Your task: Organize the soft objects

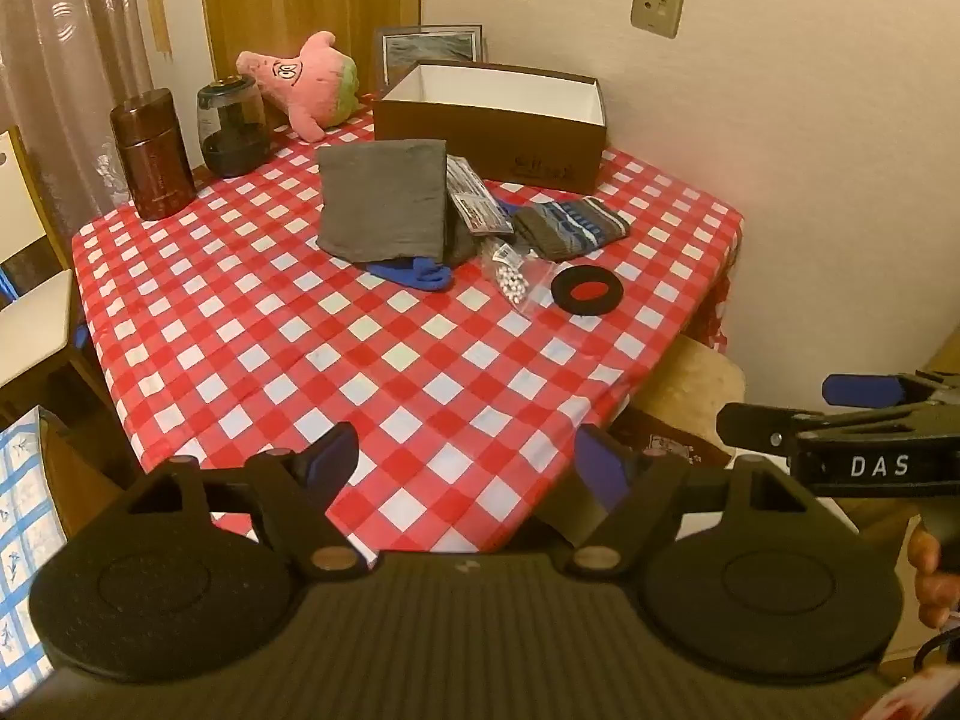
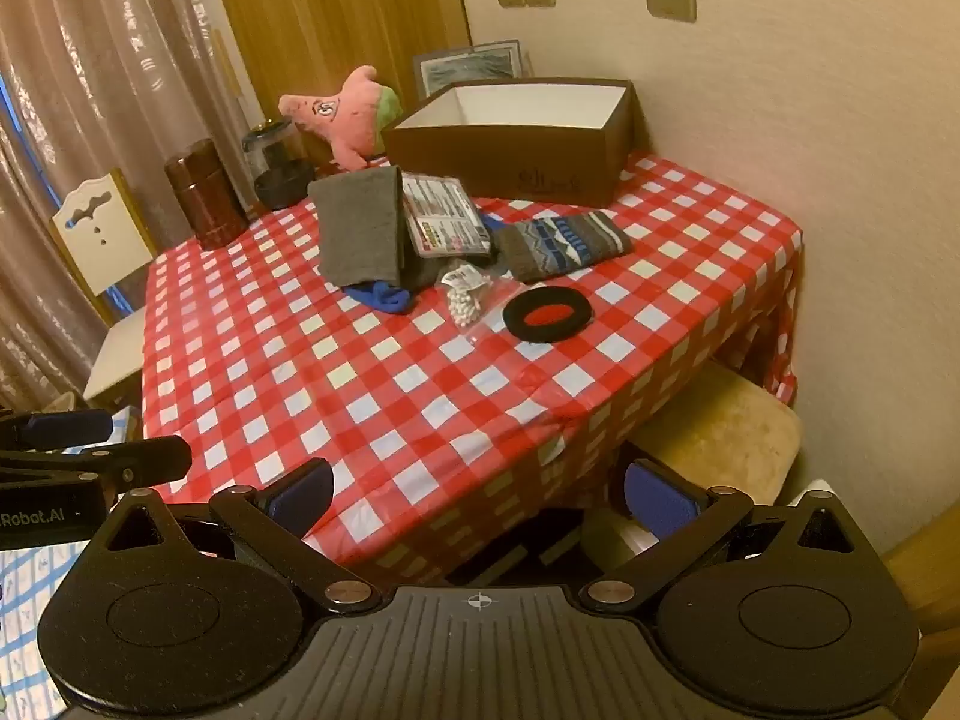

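Black plastic and blue rubber make up both tools, and both stand empty. The left gripper point(image 1: 462, 462) has its jaws spread wide over the near edge of the table point(image 1: 420, 396), nothing between the pads; the right gripper point(image 2: 480, 495) is likewise released, jaws apart, tilted down toward the near corner. They hang side by side off the table's front, probably because no item has yet been chosen; a hand point(image 1: 927, 576) shows at the right edge of the left view, holding the other tool.

Farther out, the red-and-white checked cloth is bare until the middle, where the soft things sit heaped together: a grey folded cloth point(image 1: 384, 201) propped like a tent over a blue sock point(image 1: 414, 273); just to its right a patterned knit piece point(image 1: 573, 225) lying flat; a printed packet point(image 1: 477, 198) leaning between them. In front lie a clear bag of small white beads point(image 1: 516, 276) and a black round pad with a red centre point(image 1: 587, 291); these are near the pile but apart from it.

Behind stands an open brown box point(image 1: 492, 132) against the wall, seemingly empty and likely the destination. A pink plush toy point(image 1: 306, 84) lies at the far left corner beside two dark jars point(image 1: 192, 138), well apart from the heap; it looks like a longer reach.
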A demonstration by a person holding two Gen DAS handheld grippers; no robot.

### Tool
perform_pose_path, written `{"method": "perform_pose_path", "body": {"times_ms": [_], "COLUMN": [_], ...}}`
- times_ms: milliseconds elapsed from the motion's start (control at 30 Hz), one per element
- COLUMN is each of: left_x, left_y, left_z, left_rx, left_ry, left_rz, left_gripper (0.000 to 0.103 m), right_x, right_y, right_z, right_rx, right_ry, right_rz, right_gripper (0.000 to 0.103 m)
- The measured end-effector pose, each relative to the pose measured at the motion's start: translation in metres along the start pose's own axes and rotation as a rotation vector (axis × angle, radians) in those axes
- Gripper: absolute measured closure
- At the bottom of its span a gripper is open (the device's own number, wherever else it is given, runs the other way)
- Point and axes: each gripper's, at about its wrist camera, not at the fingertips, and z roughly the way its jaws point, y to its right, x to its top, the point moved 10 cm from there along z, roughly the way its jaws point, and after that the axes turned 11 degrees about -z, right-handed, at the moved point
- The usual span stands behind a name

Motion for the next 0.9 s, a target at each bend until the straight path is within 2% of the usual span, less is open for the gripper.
{"method": "perform_pose_path", "body": {"times_ms": [900], "left_x": [0.0001], "left_y": [0.0], "left_z": [0.0001], "left_rx": [-0.001], "left_ry": [0.001], "left_rz": [0.0], "left_gripper": [0.025], "right_x": [0.0001], "right_y": [0.0002], "right_z": [0.0016], "right_rx": [0.004], "right_ry": [0.004], "right_rz": [0.004], "right_gripper": [0.0]}}
